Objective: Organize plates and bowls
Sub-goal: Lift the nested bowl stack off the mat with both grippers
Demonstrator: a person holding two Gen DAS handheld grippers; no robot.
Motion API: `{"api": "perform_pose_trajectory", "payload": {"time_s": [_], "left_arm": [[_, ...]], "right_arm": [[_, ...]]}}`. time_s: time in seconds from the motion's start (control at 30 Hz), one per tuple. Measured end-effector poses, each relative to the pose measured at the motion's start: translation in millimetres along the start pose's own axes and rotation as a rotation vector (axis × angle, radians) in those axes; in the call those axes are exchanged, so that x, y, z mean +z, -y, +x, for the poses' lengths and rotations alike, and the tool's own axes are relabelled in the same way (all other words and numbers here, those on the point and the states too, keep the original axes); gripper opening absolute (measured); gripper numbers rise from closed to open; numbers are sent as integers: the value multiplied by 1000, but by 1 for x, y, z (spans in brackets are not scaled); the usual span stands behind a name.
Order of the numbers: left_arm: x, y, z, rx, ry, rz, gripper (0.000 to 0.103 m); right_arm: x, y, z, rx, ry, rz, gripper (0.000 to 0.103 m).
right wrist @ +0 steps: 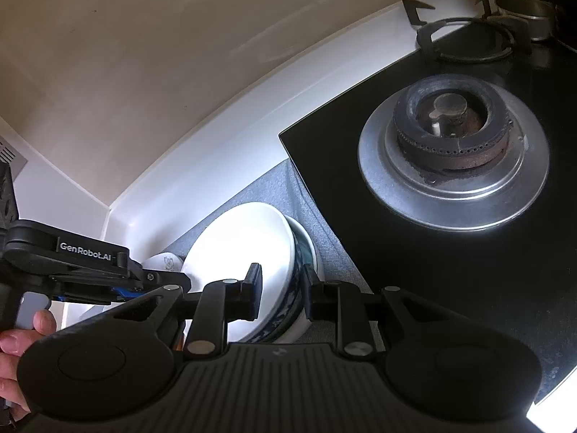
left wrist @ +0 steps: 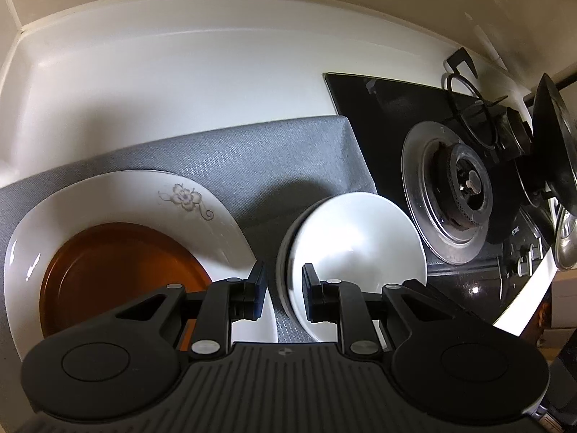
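Observation:
In the left wrist view a large white plate with a flower print (left wrist: pixel 202 198) lies on a grey mat (left wrist: pixel 252 158), with an amber plate (left wrist: pixel 119 270) inside it. To its right is a white bowl (left wrist: pixel 353 245). My left gripper (left wrist: pixel 283 292) is open; its fingers straddle the bowl's left rim. In the right wrist view the white bowl (right wrist: pixel 245 245) is nested in a blue-patterned bowl (right wrist: pixel 303 252). My right gripper (right wrist: pixel 283 294) is open, its fingers on either side of the stacked bowls' right wall. The left gripper's body (right wrist: pixel 72 263) shows at the left.
A black glass gas hob (right wrist: pixel 432 252) lies right of the mat, with a burner (right wrist: pixel 450 137) and a pan support (right wrist: pixel 465 39). A dark pan (left wrist: pixel 555 144) hangs at the far right. The white counter upstand (left wrist: pixel 180 72) and the wall are behind.

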State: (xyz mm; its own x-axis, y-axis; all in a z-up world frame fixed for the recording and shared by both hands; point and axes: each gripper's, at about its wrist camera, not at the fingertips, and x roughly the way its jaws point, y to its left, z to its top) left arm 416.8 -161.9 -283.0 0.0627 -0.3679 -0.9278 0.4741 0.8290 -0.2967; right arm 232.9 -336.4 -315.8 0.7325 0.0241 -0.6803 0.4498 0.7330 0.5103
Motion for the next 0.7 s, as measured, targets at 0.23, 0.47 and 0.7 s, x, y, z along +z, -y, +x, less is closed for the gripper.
{"api": "perform_pose_trajectory", "payload": {"time_s": [0.23, 0.47, 0.7], "left_arm": [[1, 11, 7, 11, -4, 31, 23], [2, 23, 18, 73, -3, 74, 25], [-9, 40, 28, 153, -13, 154, 28]], "right_arm": [[1, 3, -15, 8, 38, -4, 28], [-6, 21, -7, 20, -5, 60, 44], [-19, 17, 5, 40, -40, 48, 35]]}}
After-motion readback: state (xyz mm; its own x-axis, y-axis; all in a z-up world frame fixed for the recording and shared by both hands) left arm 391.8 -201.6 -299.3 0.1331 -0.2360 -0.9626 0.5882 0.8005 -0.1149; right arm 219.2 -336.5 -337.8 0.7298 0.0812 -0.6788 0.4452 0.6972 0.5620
